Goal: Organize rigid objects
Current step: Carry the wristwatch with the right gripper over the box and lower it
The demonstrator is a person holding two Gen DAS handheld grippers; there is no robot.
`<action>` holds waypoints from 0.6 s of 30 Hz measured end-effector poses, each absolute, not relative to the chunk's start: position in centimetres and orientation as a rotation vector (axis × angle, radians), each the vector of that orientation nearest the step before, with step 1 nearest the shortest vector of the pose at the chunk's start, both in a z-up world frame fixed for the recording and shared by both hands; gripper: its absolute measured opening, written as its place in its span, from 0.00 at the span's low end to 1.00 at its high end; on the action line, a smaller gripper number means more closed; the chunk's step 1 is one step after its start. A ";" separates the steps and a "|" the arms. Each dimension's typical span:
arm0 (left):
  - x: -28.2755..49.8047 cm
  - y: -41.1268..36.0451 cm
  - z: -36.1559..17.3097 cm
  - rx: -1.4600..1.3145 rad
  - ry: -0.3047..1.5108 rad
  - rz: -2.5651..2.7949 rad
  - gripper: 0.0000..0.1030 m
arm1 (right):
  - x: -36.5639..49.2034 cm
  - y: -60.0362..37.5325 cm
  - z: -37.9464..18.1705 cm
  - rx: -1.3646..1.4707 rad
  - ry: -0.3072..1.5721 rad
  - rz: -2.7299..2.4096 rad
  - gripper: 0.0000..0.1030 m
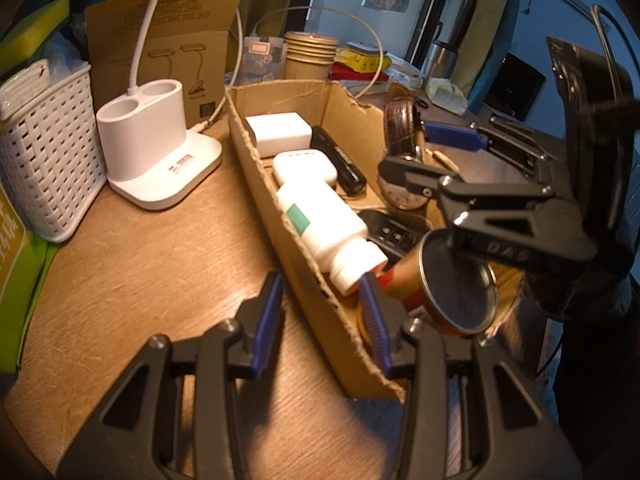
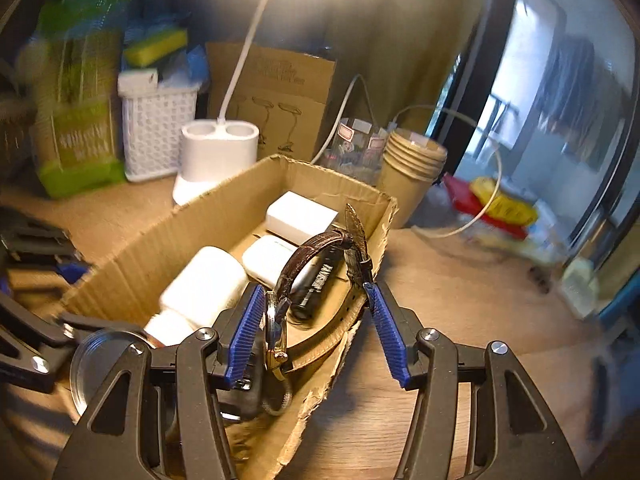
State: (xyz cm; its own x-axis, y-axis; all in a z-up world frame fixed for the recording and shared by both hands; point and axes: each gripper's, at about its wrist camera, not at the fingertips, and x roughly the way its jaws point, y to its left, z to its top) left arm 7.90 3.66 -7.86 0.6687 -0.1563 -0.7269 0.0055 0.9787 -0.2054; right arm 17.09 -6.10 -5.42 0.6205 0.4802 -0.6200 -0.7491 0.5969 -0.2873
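Note:
An open cardboard box (image 1: pixel 256 144) (image 2: pixel 168 248) on the wooden table holds a white charger block (image 1: pixel 278 130) (image 2: pixel 300 216), a white earbud case (image 1: pixel 304 166) (image 2: pixel 266 258), a white pill bottle (image 1: pixel 326 226) (image 2: pixel 204 284), a black cylinder (image 1: pixel 340 160) (image 2: pixel 318 284), a black remote (image 1: pixel 390 234) and a round tin (image 1: pixel 458 282) (image 2: pixel 98 356). A brown-strapped wristwatch (image 2: pixel 316 280) (image 1: pixel 400 120) leans on the box's torn right wall between the open fingers of my right gripper (image 2: pixel 316 330) (image 1: pixel 440 156). My left gripper (image 1: pixel 322 318) is open and empty, straddling the box's near wall.
A white lamp base (image 1: pixel 160 148) (image 2: pixel 216 152) with a gooseneck stands left of the box. A white woven basket (image 1: pixel 48 160) (image 2: pixel 158 128), green packages (image 2: pixel 80 120), a cardboard carton (image 1: pixel 168 40), stacked paper cups (image 1: pixel 310 54) (image 2: pixel 412 168) and a white cable (image 1: pixel 376 52) crowd the back.

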 end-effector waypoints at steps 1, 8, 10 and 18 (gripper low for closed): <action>8.1 3.8 -7.9 -0.193 0.835 -0.092 0.41 | 17.0 -6.0 -5.4 -0.571 0.522 0.757 0.56; 8.0 3.8 -7.8 -0.194 0.835 -0.092 0.41 | 17.2 -5.5 -5.4 -0.587 0.530 0.763 0.58; 8.0 3.8 -7.8 -0.193 0.835 -0.092 0.41 | 17.3 -5.4 -5.5 -0.586 0.540 0.770 0.60; 8.0 3.8 -7.8 -0.194 0.835 -0.092 0.41 | 17.6 -5.0 -5.5 -0.569 0.564 0.789 0.61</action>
State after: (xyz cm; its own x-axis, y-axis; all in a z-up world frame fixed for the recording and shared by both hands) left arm 8.04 3.81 -7.82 0.6686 -0.1566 -0.7270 0.0047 0.9784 -0.2064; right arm 17.55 -5.00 -5.54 0.5776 0.4884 -0.6541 -0.7770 0.5747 -0.2570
